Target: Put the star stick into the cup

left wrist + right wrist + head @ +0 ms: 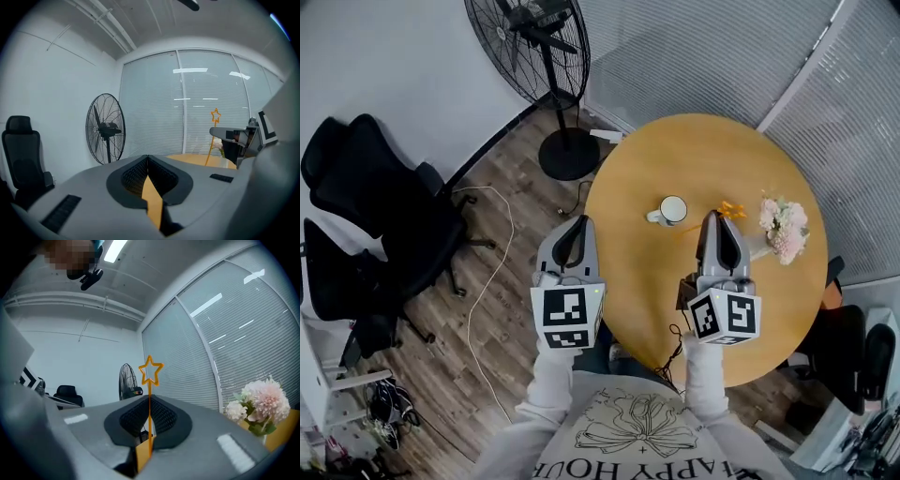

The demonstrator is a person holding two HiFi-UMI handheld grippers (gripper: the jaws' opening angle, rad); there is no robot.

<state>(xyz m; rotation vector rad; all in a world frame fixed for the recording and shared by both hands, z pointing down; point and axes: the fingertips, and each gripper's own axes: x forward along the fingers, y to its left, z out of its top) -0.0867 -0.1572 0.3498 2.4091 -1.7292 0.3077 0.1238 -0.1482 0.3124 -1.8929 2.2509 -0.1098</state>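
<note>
An orange star stick point(150, 394) stands upright between the jaws of my right gripper point(149, 401), which is shut on it; its star head point(730, 209) pokes out past the gripper tip point(713, 221) over the round wooden table point(637, 281). The white cup point(672, 210) stands on the table just left of that tip, handle toward the left. My left gripper point(577, 228) hovers at the table's left edge, jaws closed together with nothing between them point(147, 161). In the left gripper view the star stick point(214, 117) shows off to the right, beside the right gripper.
A vase of pink and white flowers point(782, 229) stands at the table's right side, close to the star. A black standing fan point(542, 56) is on the floor beyond the table. Black office chairs point(366, 216) sit at the left, and window blinds run behind the table.
</note>
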